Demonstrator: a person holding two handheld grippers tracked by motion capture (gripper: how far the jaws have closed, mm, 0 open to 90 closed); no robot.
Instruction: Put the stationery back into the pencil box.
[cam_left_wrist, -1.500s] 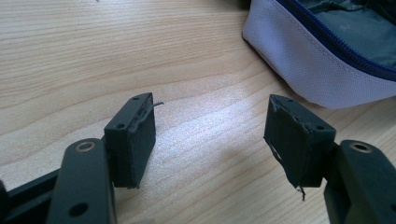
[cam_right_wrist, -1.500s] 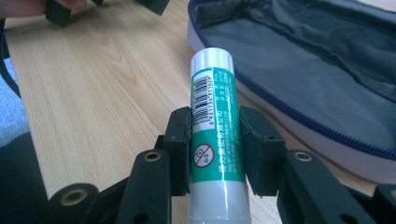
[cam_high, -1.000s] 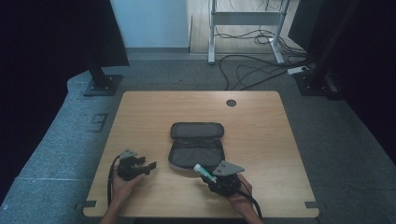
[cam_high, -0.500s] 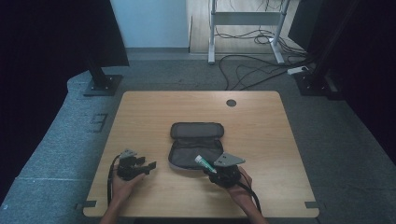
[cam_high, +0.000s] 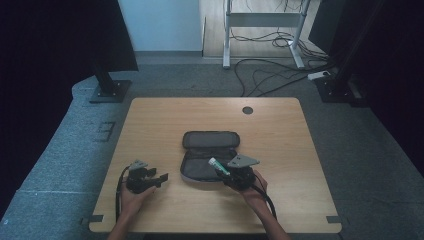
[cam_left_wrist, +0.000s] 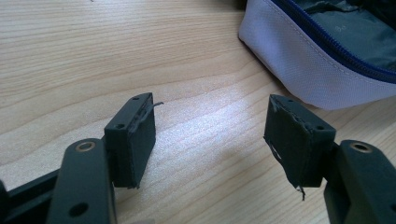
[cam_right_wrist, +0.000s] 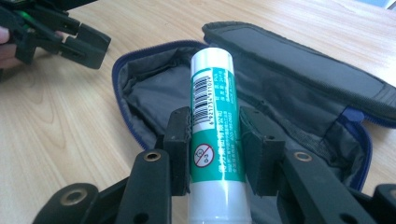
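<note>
Grey carpet, cables and dark stands surround a wooden table (cam_high: 165, 125), bare but for a pouch (cam_high: 207, 155) lying unzipped near the middle, its lid folded back and its soft lining exposed. At the table's near left edge the left gripper (cam_left_wrist: 210, 135) rests with jaws spread and nothing between them, just beside the pouch's pale wall. Over the pouch's near right corner the right gripper (cam_right_wrist: 215, 149) is clenched on a glue stick (cam_right_wrist: 212, 116), pads gripping its lower body, cap end pointing over the open compartment. That stick looks light, rigid and smooth-sided, so it may slip or swivel; a hold across the labelled middle, as now, seems safest for lowering it in.
</note>
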